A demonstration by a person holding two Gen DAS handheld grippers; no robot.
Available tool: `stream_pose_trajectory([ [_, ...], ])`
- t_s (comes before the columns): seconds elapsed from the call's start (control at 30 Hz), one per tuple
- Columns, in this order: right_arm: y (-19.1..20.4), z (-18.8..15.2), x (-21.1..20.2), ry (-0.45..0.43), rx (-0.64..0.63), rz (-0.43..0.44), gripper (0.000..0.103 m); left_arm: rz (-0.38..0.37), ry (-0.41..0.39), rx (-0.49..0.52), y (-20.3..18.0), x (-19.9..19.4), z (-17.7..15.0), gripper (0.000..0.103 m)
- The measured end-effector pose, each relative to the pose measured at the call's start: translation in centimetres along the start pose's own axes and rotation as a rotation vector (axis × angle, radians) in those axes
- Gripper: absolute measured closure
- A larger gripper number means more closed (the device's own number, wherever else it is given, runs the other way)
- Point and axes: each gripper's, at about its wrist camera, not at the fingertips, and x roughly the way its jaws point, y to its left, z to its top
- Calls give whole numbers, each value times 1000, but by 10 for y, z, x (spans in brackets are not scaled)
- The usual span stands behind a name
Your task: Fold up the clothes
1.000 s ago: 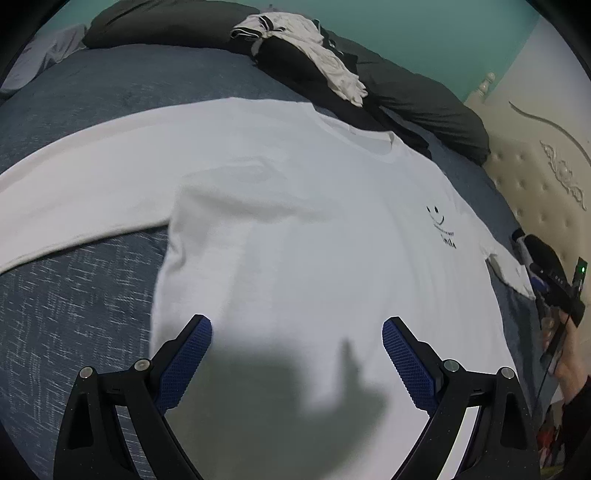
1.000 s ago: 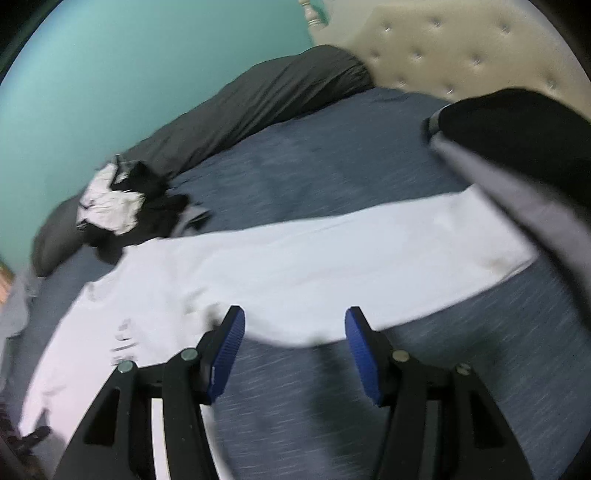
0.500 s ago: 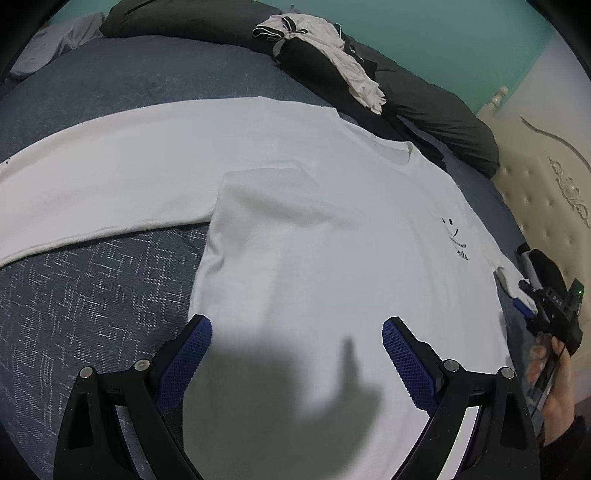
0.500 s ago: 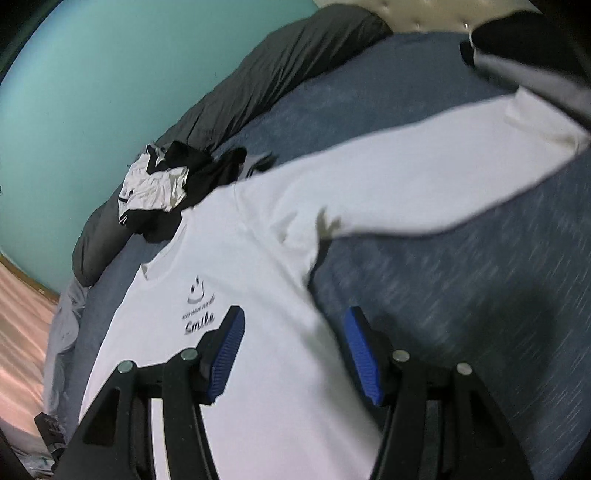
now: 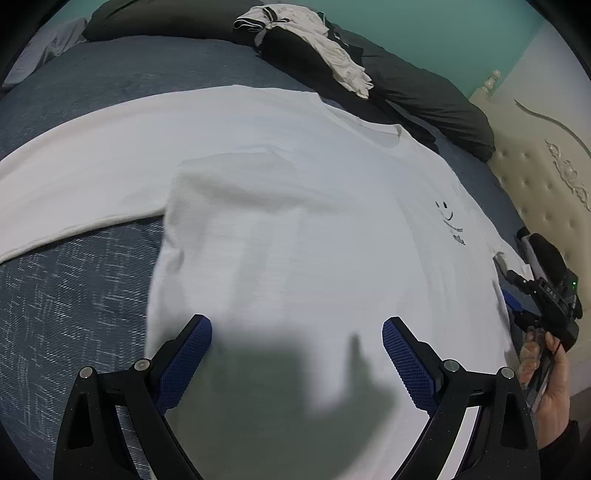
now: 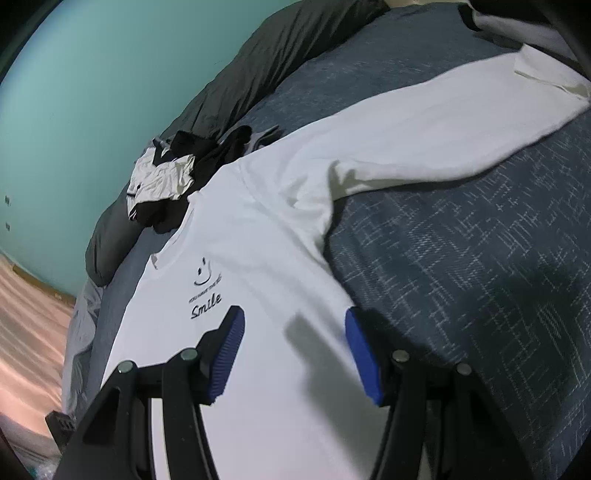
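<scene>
A white long-sleeved shirt (image 5: 295, 229) lies spread flat on the blue bedspread (image 5: 74, 295), both sleeves stretched outward. A small smiley and the word "Smile" (image 6: 206, 295) are printed on its chest. My left gripper (image 5: 297, 332) hovers open above the lower body of the shirt and casts a shadow on it. My right gripper (image 6: 293, 321) is open over the shirt's side edge below the armpit, nothing between its blue pads (image 6: 360, 354). In the left wrist view the right gripper (image 5: 546, 295) shows at the far right edge, held by a hand (image 5: 550, 376).
A heap of black and white clothes (image 5: 314, 48) lies at the far side of the bed on a dark grey duvet roll (image 5: 436, 99). A cream tufted headboard (image 5: 543, 177) stands at the right. More dark and grey garments (image 6: 517, 22) lie by the sleeve end.
The right gripper swung left and down from the outstretched sleeve to the shirt's side below the armpit, rolling as it went. The left gripper shifted only slightly.
</scene>
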Motion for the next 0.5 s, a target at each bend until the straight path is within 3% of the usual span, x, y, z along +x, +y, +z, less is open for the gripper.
stream_pose_trajectory([
  [0.5,-34,24,-10,-93,117,13,45,-4,24,59,-23,15,-5,7],
])
